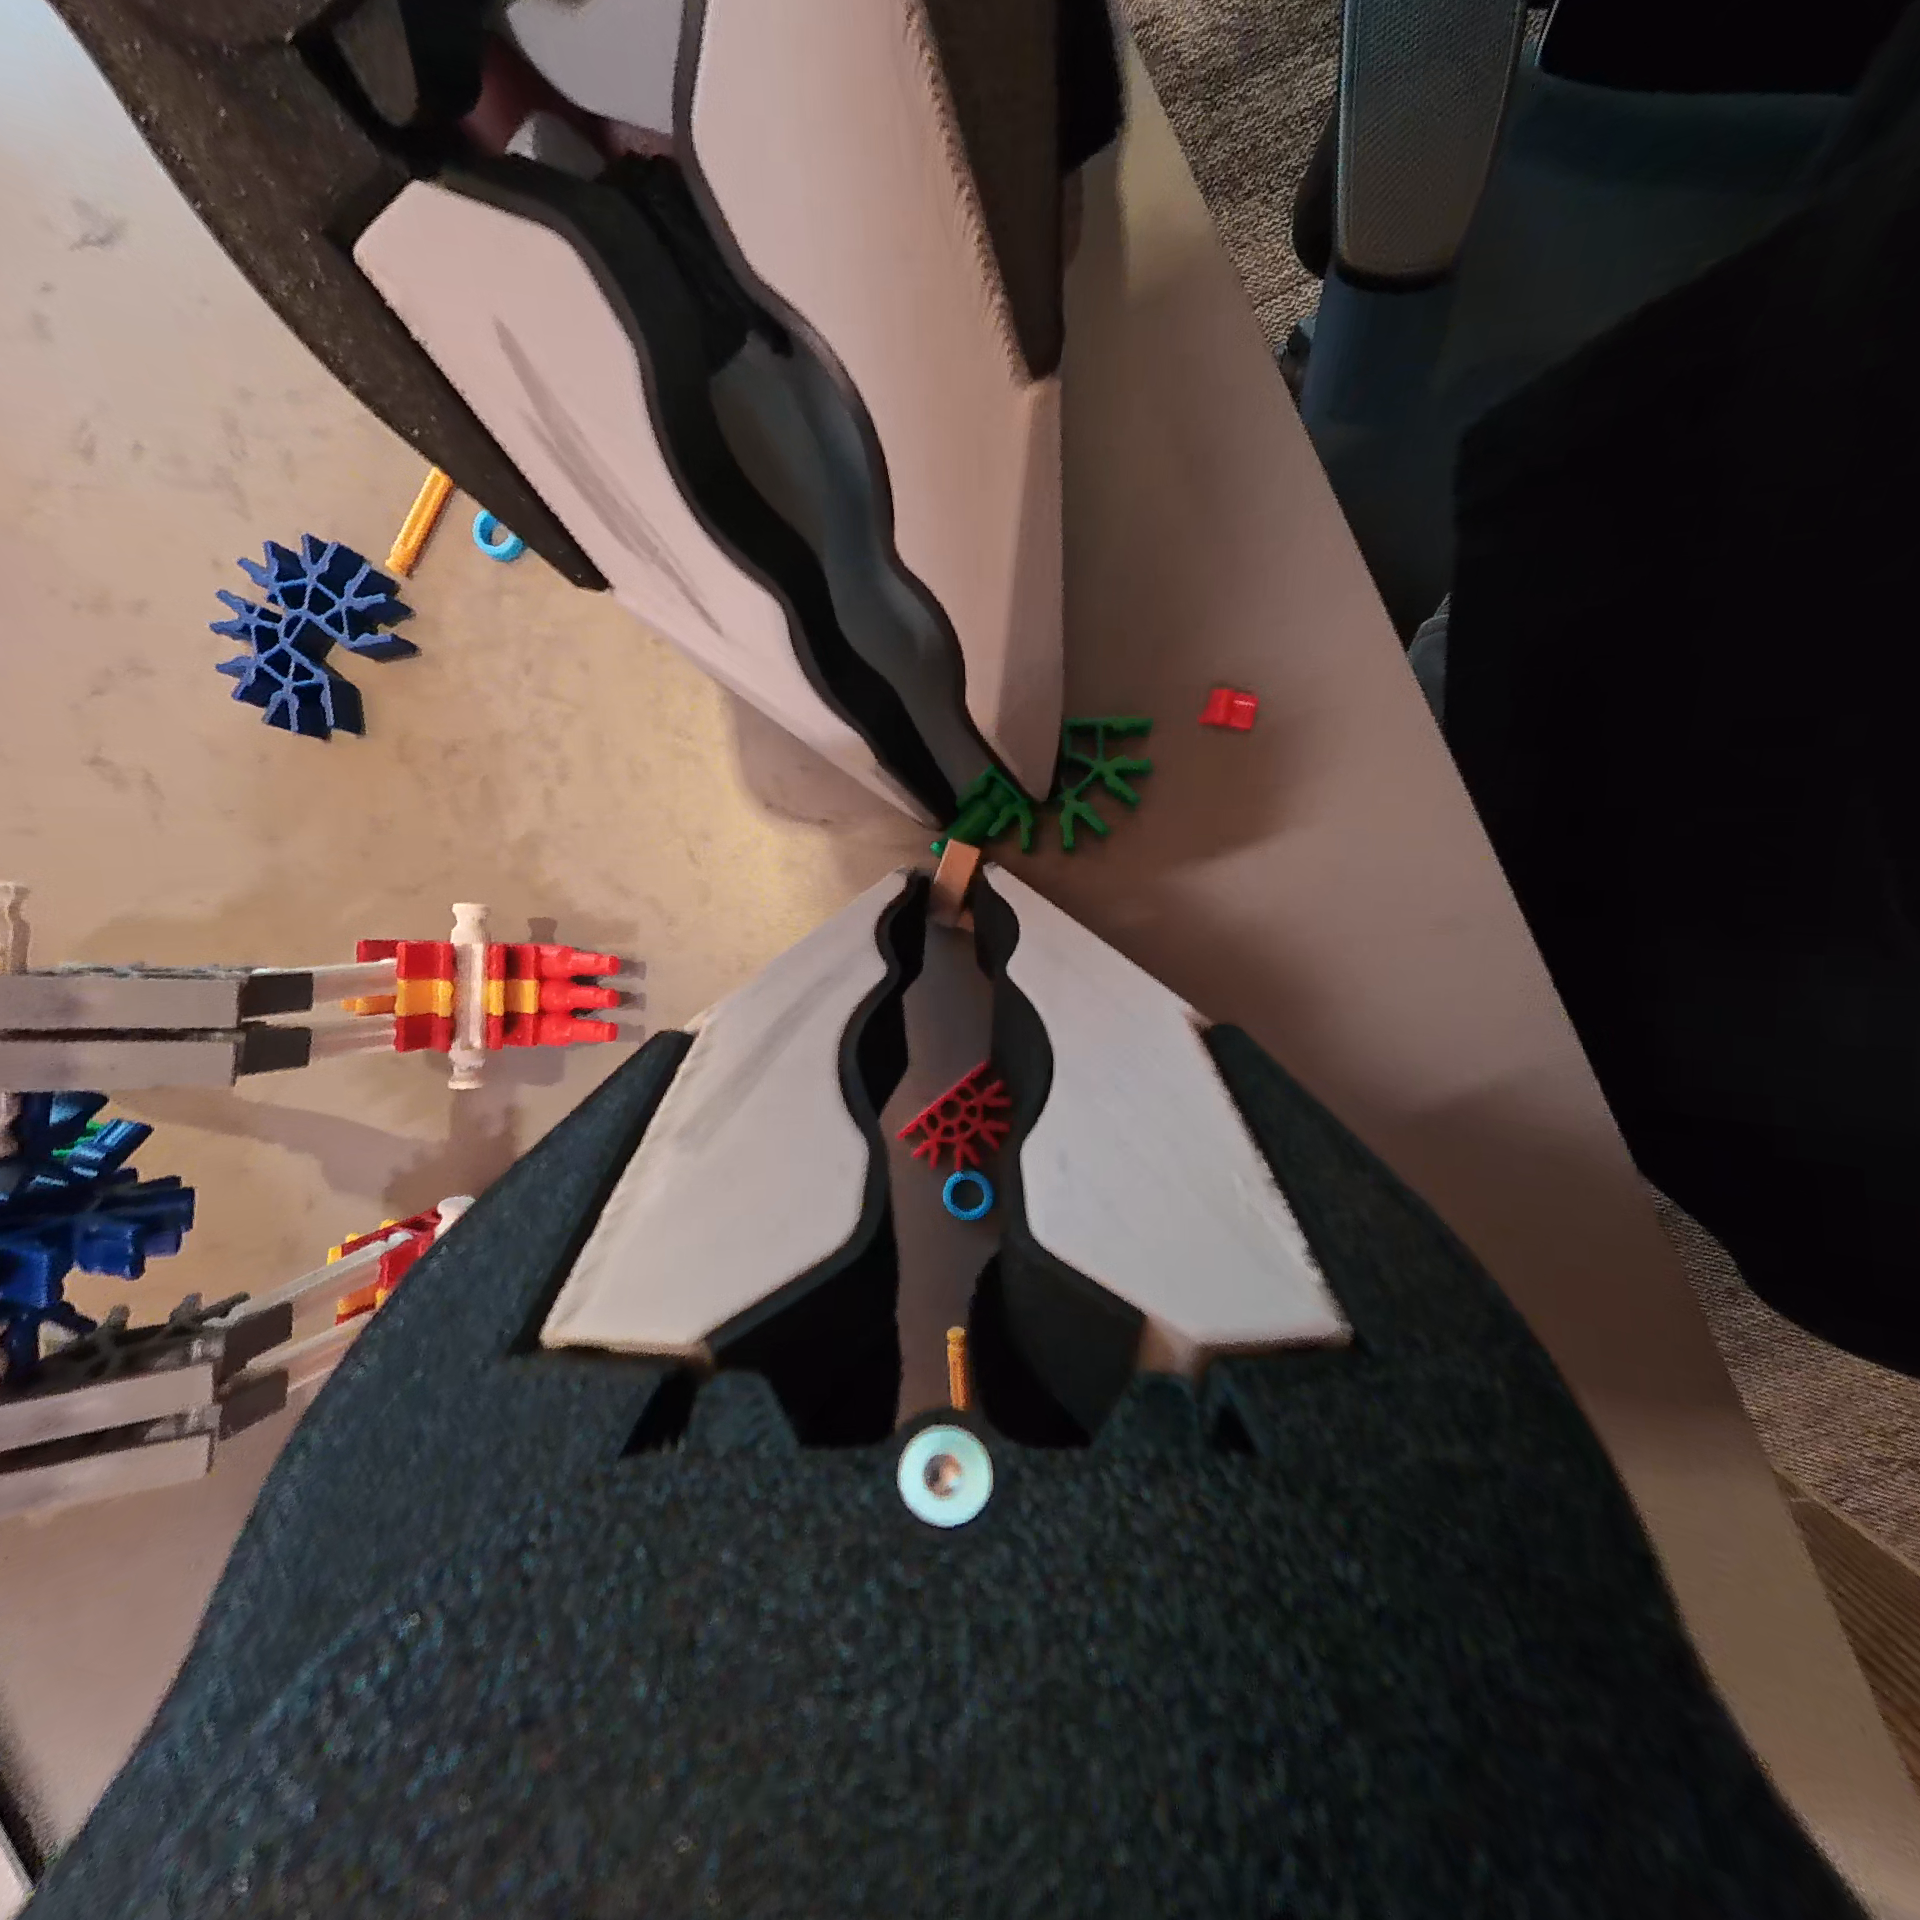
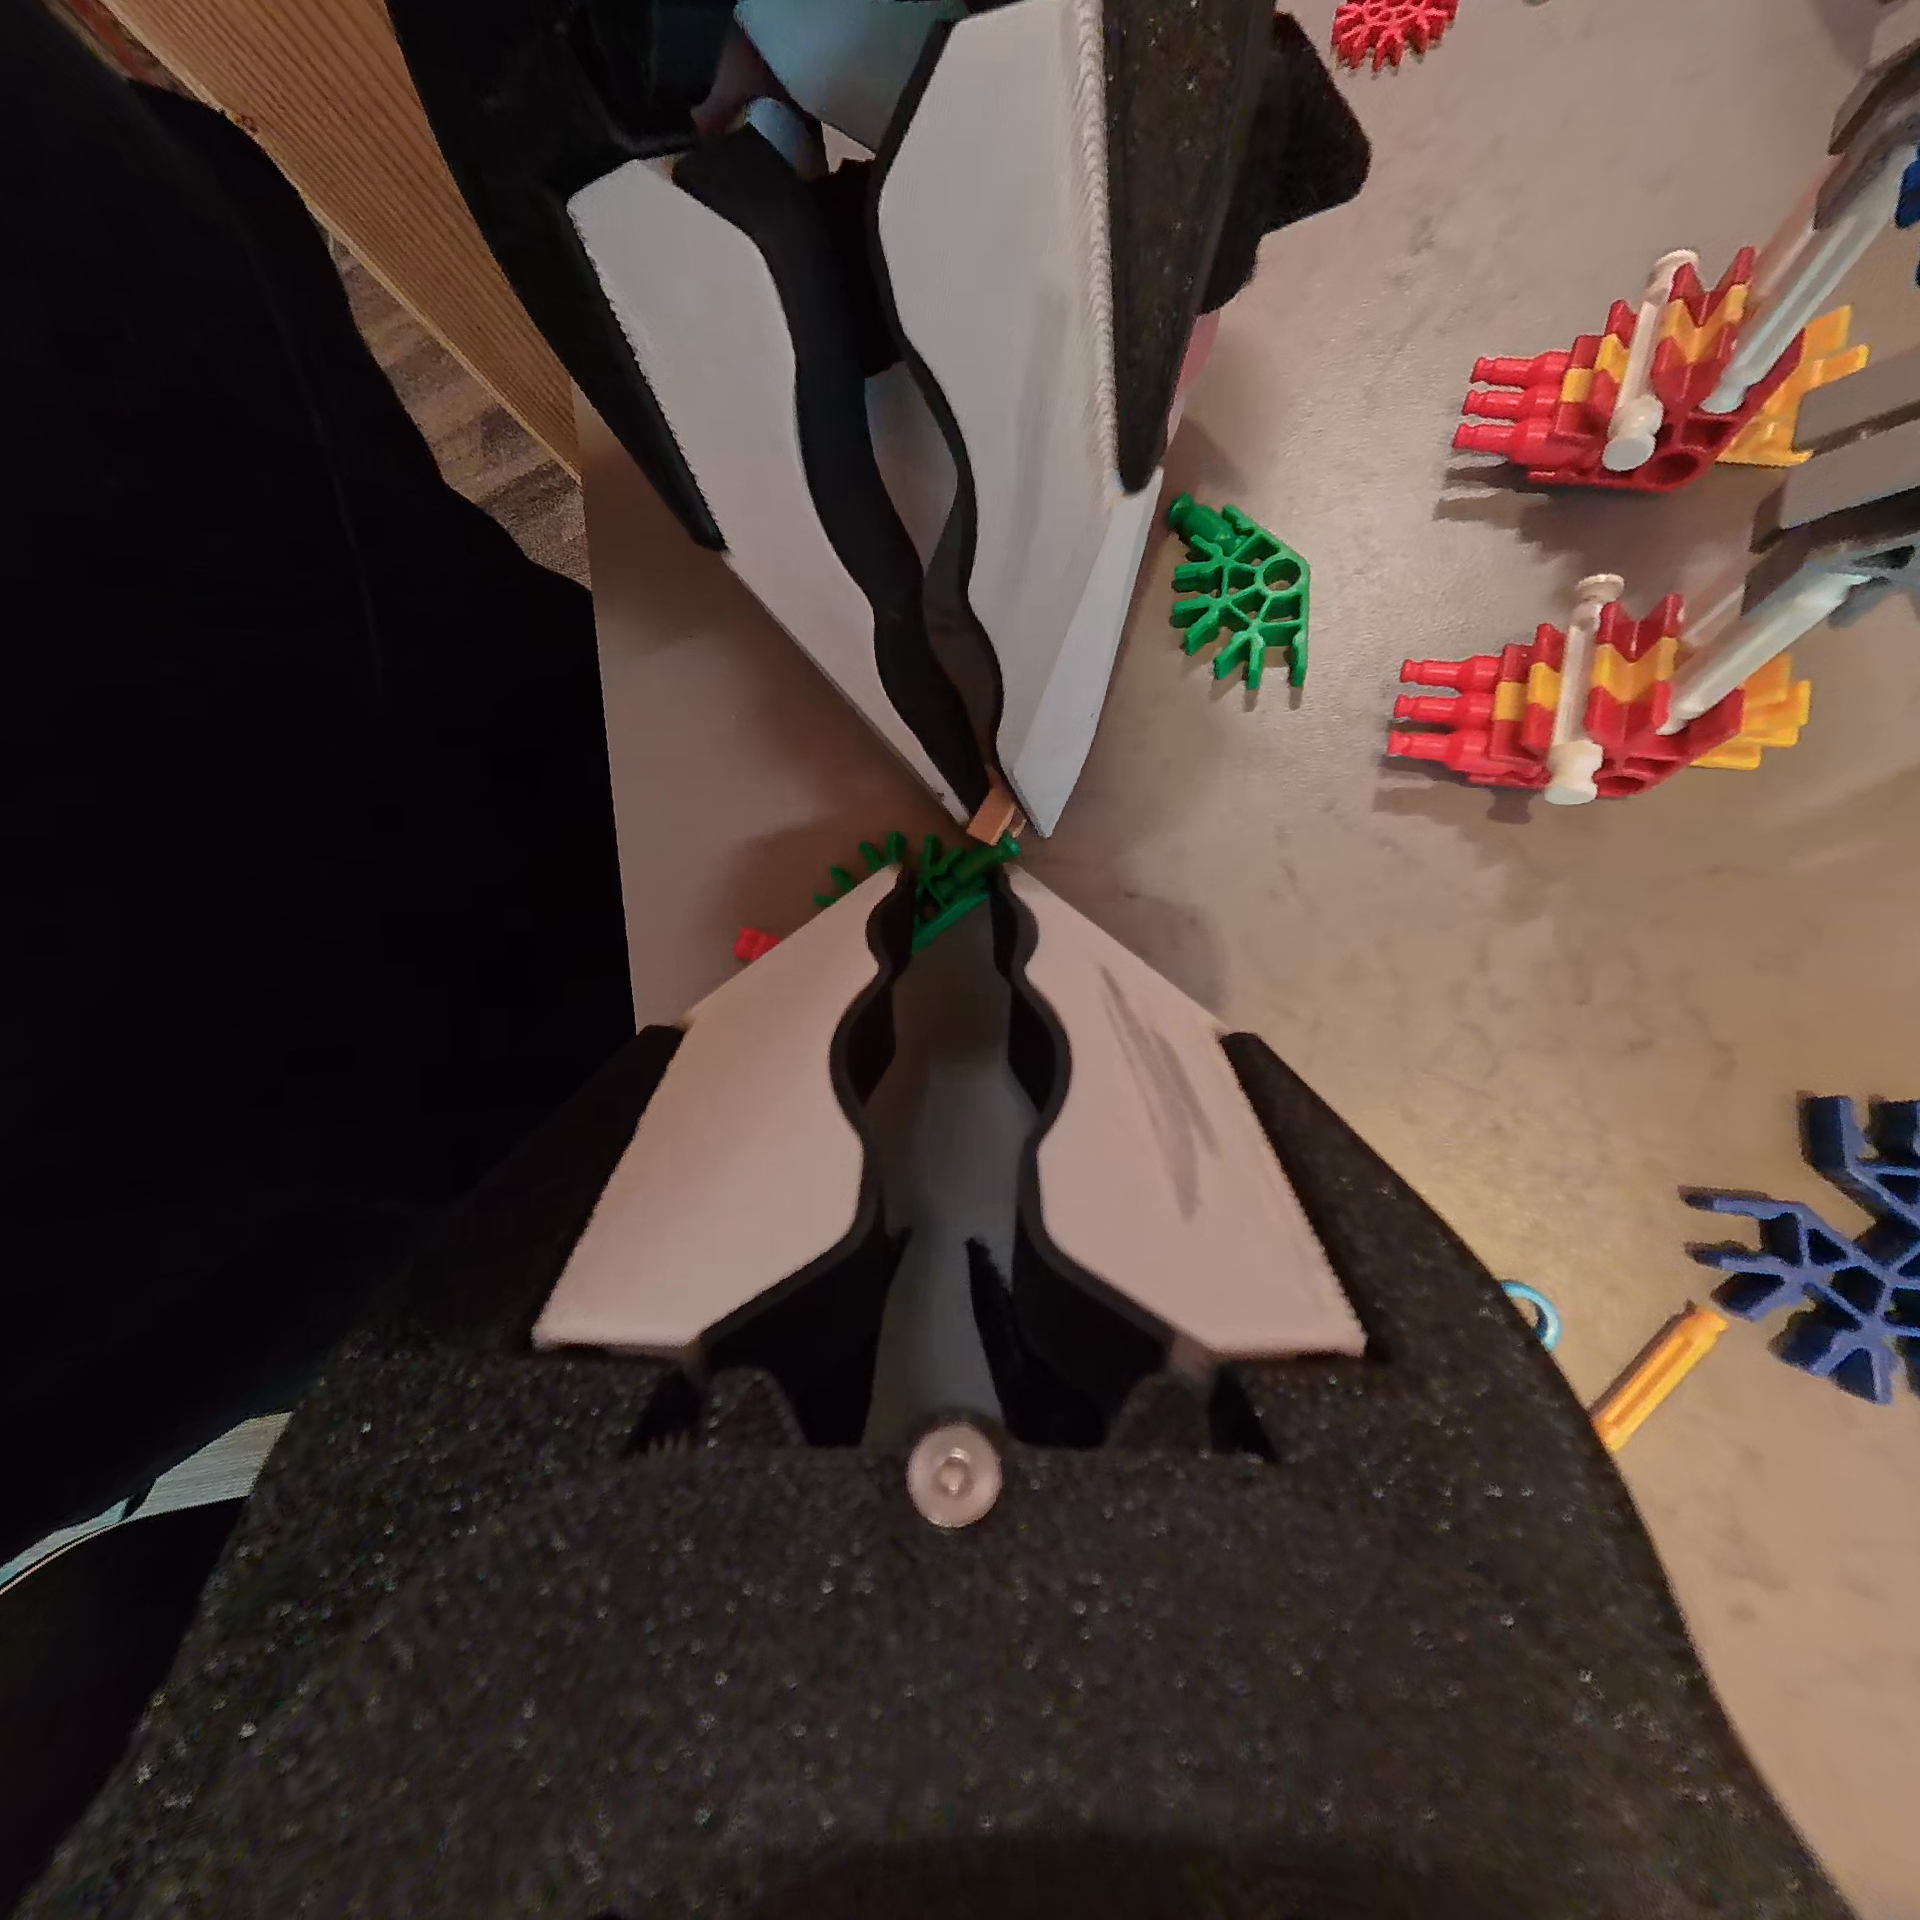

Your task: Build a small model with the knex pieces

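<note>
Left gripper clenched on a small tan block, tip to tip with the right gripper, itself clamped on a green connector. Block dead ahead of the connector, touching or nearly so, long axes roughly in line. Second green connector loose on the counter just beside; red-yellow assemblies farther off.

Tips of left gripper and right gripper crowd together; table edge close (open beyond); red-yellow assemblies block far side.
</note>
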The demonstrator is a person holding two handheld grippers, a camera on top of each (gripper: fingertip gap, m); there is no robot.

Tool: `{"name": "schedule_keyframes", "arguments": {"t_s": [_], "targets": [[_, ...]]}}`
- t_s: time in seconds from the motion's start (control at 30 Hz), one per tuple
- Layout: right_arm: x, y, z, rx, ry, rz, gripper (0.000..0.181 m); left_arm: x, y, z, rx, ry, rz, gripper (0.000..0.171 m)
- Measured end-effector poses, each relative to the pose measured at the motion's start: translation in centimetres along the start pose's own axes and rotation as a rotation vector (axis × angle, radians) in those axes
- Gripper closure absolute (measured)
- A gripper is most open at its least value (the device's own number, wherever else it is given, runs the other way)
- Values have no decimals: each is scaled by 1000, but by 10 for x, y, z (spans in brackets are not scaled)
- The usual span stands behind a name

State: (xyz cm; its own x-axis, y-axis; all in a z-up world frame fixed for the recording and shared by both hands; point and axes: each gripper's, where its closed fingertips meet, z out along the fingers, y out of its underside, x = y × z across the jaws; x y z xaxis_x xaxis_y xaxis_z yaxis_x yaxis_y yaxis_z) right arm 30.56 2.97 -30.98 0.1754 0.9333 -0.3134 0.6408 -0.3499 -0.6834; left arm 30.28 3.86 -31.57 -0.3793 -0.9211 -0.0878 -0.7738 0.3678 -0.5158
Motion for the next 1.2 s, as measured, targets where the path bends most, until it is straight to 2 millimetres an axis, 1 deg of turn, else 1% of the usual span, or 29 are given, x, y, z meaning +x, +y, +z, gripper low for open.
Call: {"name": "schedule_keyframes", "arguments": {"t_s": [0.27,0.53,0.77,1.2], "targets": [[0,0,1,-3,-12,-10,167,3,-1,0,18,-3,33,167],[1,0,1,-2,1,-5,168,-1,5,-4,1,-67,-54,160],[2,0,1,1,9,0,169,2,5,-4,2,-81,-96,165],[1,-1,1,8,9,10,169,1,4,-3,-6,-96,-118,166]]}}
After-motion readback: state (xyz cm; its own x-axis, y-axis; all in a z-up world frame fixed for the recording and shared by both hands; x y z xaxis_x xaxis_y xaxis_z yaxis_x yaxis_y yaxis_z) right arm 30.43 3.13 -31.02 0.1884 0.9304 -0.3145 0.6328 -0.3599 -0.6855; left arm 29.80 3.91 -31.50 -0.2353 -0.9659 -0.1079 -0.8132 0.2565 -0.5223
